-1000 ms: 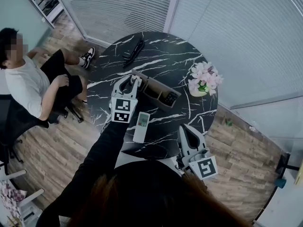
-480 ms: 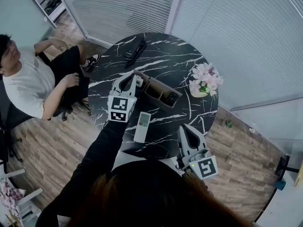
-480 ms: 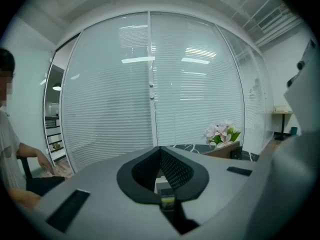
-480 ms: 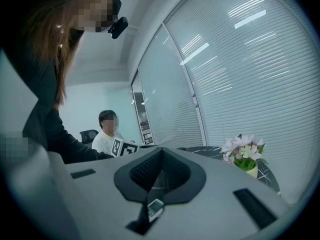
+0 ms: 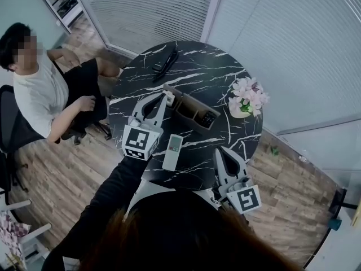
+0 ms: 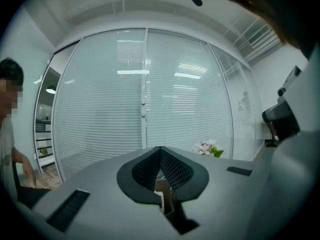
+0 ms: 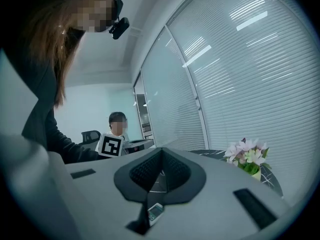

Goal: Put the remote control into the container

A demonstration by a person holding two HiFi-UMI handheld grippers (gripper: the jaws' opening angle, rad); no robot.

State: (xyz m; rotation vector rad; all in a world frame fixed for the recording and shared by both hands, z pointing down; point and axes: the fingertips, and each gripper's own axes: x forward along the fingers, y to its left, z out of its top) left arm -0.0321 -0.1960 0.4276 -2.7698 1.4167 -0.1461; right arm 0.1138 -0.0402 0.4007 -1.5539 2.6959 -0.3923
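Surface: a round black tabletop with white veins (image 5: 225, 66).
Remote control: the white remote control (image 5: 174, 151) lies flat on the surface, on the near side of the container and apart from it. It is not in any compartment and neither gripper touches it.
Container: a brown, long, open-topped container (image 5: 186, 116) sits near the middle of the surface. A dark keypad device (image 5: 207, 118) lies in its right-end compartment.
Left hand-held gripper: the left hand-held gripper (image 5: 164, 96) has its jaws pressed together, and its own view shows nothing between the pads. The tips hang over the container's left end; I cannot tell whether they touch it.
Right hand-held gripper: the right hand-held gripper (image 5: 221, 151) is also closed tight and empty. It is at the near right edge of the surface, and the white remote control shows below its jaws in its own view.
Flowers: pink flowers (image 5: 247, 95) stand right of the container.
Far side: a black remote (image 5: 164, 61) lies well apart from the rest.
Onlooker: a seated person (image 5: 45, 95) is at the left, off the surface.
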